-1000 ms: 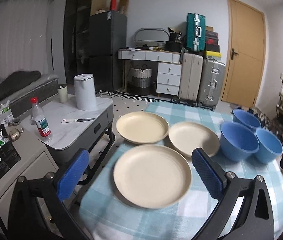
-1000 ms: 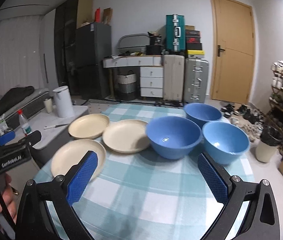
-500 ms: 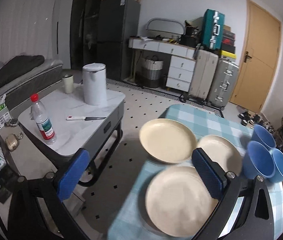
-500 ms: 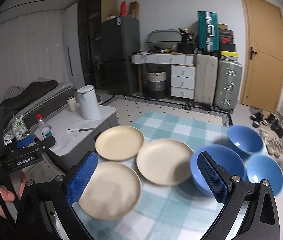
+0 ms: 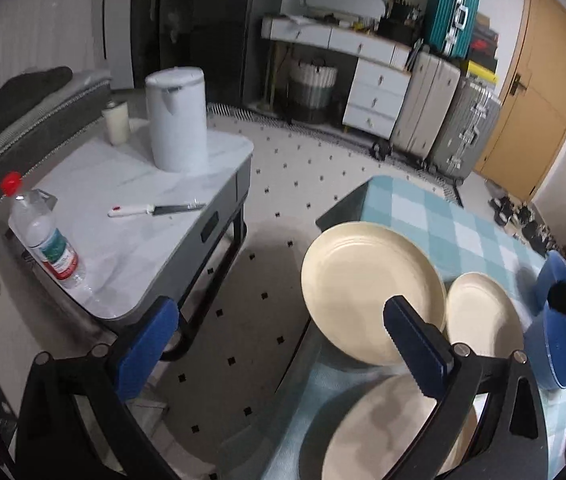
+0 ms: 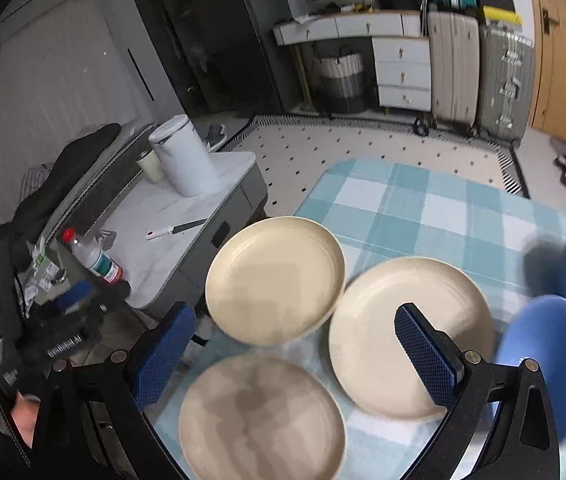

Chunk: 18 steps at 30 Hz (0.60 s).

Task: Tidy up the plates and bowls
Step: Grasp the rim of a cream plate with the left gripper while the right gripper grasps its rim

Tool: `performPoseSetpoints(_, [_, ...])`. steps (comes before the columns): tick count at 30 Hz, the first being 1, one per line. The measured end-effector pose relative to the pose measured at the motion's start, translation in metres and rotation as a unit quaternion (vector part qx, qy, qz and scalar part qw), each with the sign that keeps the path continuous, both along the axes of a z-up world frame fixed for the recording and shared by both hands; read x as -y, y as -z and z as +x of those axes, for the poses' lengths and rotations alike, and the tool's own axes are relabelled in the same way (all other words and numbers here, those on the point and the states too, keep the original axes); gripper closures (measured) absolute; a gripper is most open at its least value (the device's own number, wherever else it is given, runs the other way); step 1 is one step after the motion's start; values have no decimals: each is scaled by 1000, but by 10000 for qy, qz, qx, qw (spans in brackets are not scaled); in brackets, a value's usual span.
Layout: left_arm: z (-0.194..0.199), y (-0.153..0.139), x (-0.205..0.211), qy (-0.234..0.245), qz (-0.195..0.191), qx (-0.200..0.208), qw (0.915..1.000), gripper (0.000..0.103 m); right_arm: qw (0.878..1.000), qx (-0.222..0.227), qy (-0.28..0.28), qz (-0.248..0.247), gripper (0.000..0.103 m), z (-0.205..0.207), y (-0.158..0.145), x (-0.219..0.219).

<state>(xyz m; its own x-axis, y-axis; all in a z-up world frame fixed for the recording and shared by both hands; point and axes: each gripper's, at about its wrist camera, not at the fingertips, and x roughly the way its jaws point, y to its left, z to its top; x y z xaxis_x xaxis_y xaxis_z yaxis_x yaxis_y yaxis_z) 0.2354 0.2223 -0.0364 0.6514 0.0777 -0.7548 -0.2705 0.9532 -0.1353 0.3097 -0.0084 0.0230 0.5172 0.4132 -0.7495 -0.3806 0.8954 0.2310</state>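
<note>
While three round cream plates (image 6: 275,284) and the blue bowls (image 6: 547,364) lay unstacked on the checked counter (image 6: 423,208), both the left hand-held gripper (image 5: 279,340) and right hand-held gripper (image 6: 295,344) hovered wide and empty, presumably ready to gather a plate.

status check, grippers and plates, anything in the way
Left gripper open, empty. Right gripper open, empty, over plates. Three cream plates unstacked on checked cloth, blue bowls alongside. Nothing blocking.
</note>
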Motion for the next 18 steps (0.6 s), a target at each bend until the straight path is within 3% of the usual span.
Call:
performPoseSetpoints(6, [41,27,-5,101,-171,-416,9989,0,9981,-481,31,-384,1,67,29,-23])
performPoseSetpoints(12, [75,55,-6,208,-463,-770,9957,0,9915,-1096,24,-705,17,128,75,-40])
performPoseSetpoints(18, [97,75,-5,314,-689,-974,9924,0,9866,-1382,12,-868,18,164,106,-48])
